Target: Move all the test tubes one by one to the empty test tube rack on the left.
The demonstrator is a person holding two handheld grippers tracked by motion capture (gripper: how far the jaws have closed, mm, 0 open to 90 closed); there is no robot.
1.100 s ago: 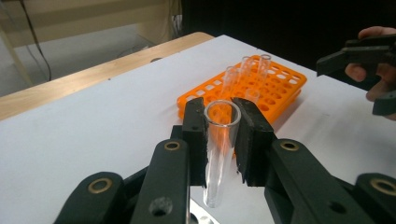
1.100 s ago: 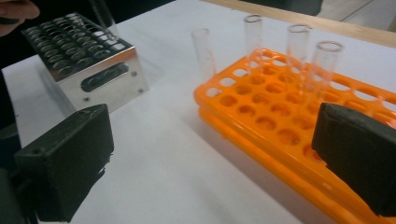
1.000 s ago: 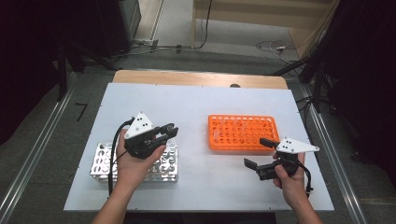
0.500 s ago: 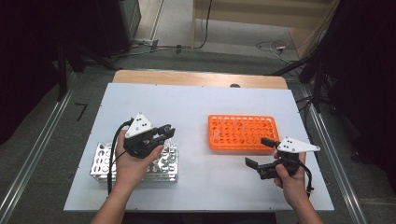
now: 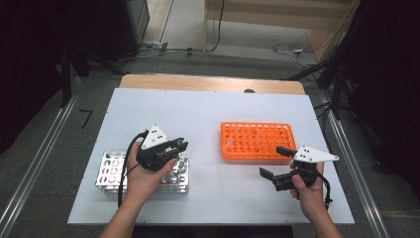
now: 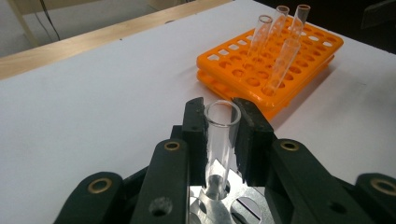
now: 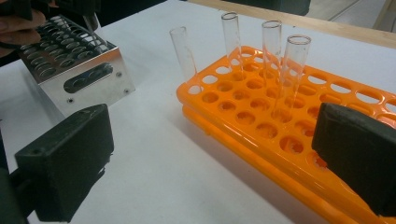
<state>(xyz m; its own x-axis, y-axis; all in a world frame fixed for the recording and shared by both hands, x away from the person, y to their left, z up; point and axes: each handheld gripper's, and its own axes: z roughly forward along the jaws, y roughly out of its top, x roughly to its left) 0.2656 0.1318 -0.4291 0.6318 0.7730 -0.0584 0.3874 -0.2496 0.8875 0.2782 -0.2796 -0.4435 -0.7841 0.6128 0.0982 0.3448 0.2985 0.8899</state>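
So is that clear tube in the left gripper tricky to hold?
Probably. The test tube looks like smooth, thin clear glass or plastic, so likely slippery and breakable if squeezed hard. Being round, it would likely roll if laid down; the metal rack keeps it upright.

A white table top rests on a wooden board that shows along its far edge. Beyond it, cables lie on the grey floor.

Clear empty test tube, upright in metal rack
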